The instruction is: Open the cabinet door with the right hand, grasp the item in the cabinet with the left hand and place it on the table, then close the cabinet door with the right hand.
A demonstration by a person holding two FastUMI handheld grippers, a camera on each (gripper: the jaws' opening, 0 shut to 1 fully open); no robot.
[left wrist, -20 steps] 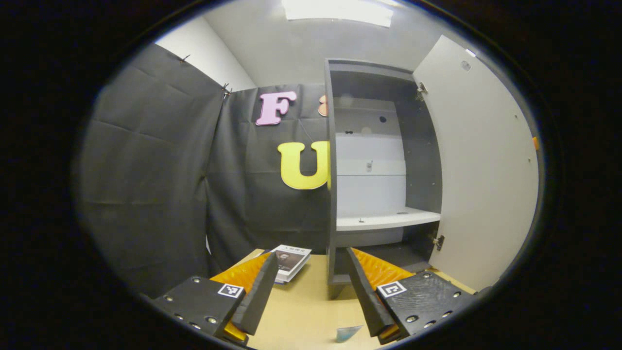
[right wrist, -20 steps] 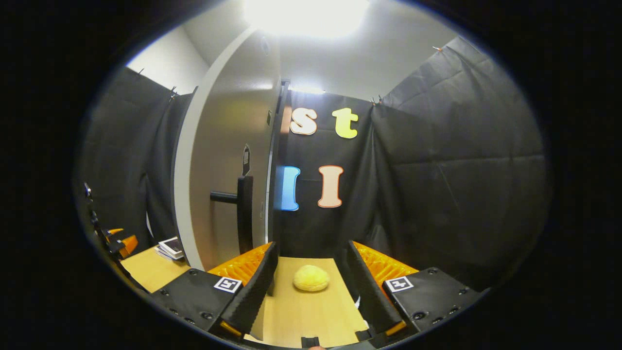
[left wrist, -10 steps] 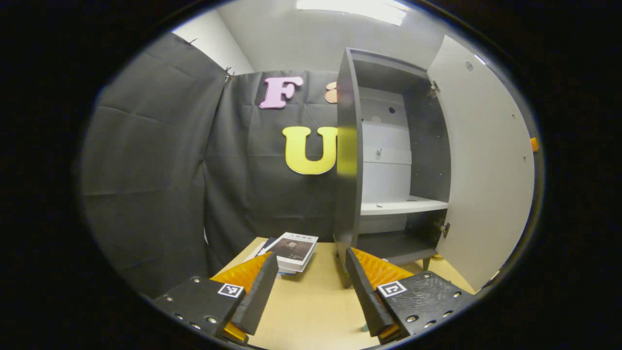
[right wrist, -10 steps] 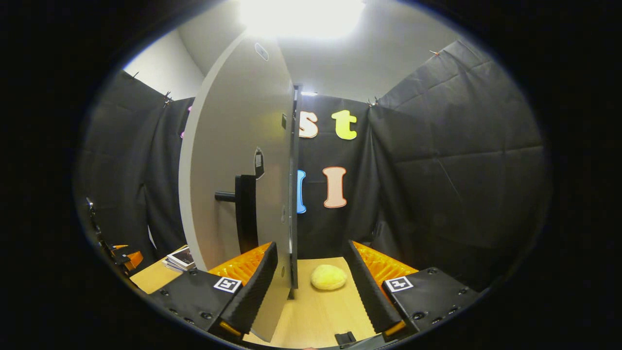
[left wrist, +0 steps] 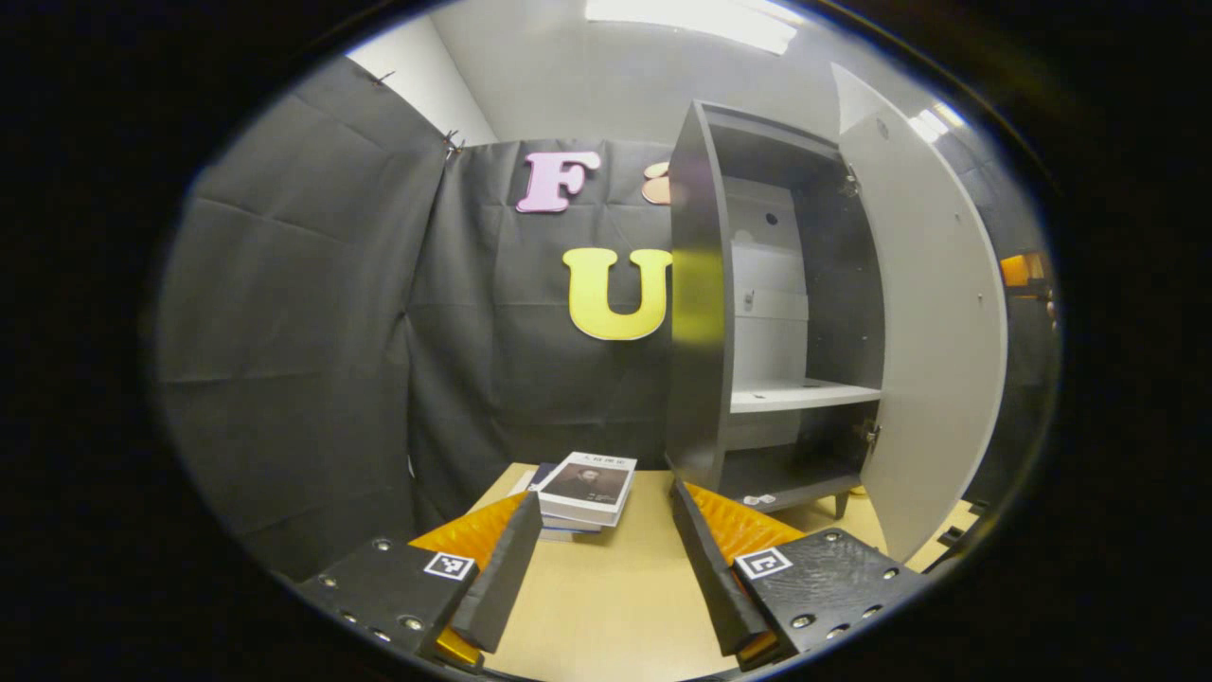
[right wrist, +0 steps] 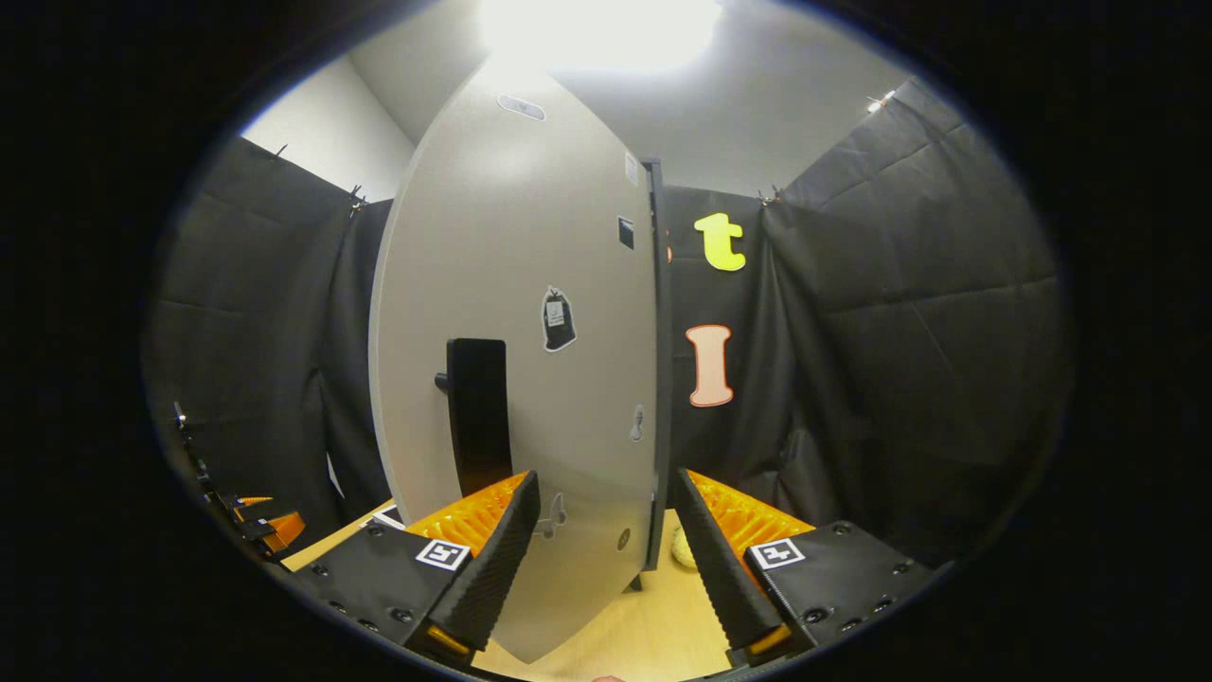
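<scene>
My left gripper (left wrist: 606, 559) and right gripper (right wrist: 601, 554) both gape, holding nothing; cabinet door (right wrist: 530, 313) open, books (left wrist: 589, 488) on table (left wrist: 606, 606).

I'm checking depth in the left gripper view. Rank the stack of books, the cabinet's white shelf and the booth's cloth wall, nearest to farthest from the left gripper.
1. The stack of books, on the table just ahead of the left gripper.
2. The white shelf, inside the open cabinet, ahead and right.
3. The cloth wall, behind the table.
</scene>
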